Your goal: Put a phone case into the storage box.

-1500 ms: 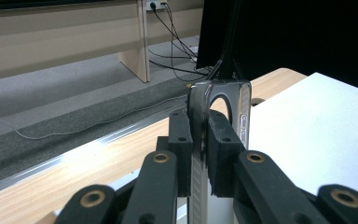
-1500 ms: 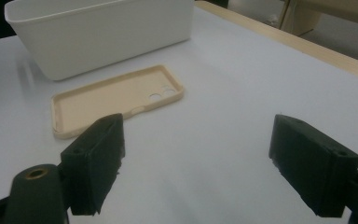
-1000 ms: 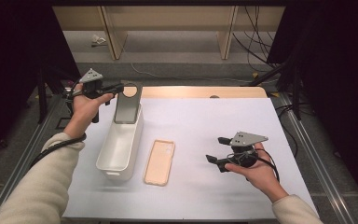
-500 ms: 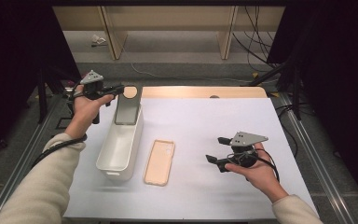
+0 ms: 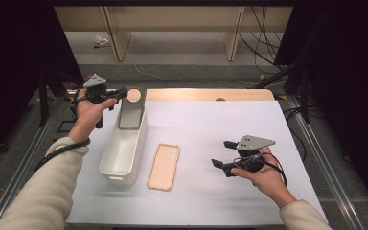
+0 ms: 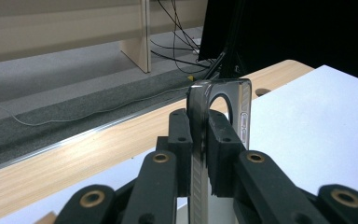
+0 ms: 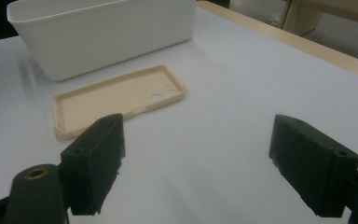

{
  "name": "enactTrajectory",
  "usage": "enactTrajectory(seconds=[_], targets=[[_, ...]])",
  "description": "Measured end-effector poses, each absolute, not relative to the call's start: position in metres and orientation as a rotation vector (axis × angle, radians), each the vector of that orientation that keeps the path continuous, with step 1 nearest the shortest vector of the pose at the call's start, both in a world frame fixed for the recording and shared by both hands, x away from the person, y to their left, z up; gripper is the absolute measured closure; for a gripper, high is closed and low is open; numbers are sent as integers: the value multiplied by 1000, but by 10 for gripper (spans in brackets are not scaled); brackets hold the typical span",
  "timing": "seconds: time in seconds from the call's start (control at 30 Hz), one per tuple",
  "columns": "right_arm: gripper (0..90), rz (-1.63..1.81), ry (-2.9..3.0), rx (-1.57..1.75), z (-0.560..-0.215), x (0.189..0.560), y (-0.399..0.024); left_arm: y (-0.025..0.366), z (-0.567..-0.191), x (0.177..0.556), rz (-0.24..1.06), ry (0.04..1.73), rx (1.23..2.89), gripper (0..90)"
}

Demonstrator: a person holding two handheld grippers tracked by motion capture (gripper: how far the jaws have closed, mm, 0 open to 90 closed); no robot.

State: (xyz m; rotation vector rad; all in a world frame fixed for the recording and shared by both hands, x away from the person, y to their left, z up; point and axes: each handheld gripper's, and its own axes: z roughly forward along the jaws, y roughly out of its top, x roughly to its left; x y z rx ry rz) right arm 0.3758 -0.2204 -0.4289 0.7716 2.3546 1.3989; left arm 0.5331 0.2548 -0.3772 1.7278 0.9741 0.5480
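My left gripper (image 5: pixel 121 93) is shut on the top edge of a dark phone (image 5: pixel 131 111), which hangs upright over the far end of a white bin (image 5: pixel 109 163). In the left gripper view the phone (image 6: pixel 224 100) stands edge-on, with the pads of my left gripper (image 6: pixel 199 128) pressing on both its faces. A beige phone case (image 5: pixel 164 166) lies open side up on the white mat just right of the bin. My right gripper (image 5: pixel 222 154) hovers open low over the mat, to the right of the case. In the right gripper view the case (image 7: pixel 116 98) and the bin (image 7: pixel 98 37) lie beyond my right gripper (image 7: pixel 198 163), whose jaws stand wide apart.
The white mat (image 5: pixel 211 120) covers a wooden table whose bare far edge (image 5: pixel 206 94) shows behind it. Metal rails run along both sides. Beyond the table lie a grey floor, wooden furniture legs and cables.
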Motion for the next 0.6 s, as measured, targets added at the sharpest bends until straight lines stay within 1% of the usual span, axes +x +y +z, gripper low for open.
enactTrajectory(seconds=[0.6], targets=[[192, 1400, 2356, 771, -429, 376, -220, 258, -386, 537, 535, 1006, 1738, 809]])
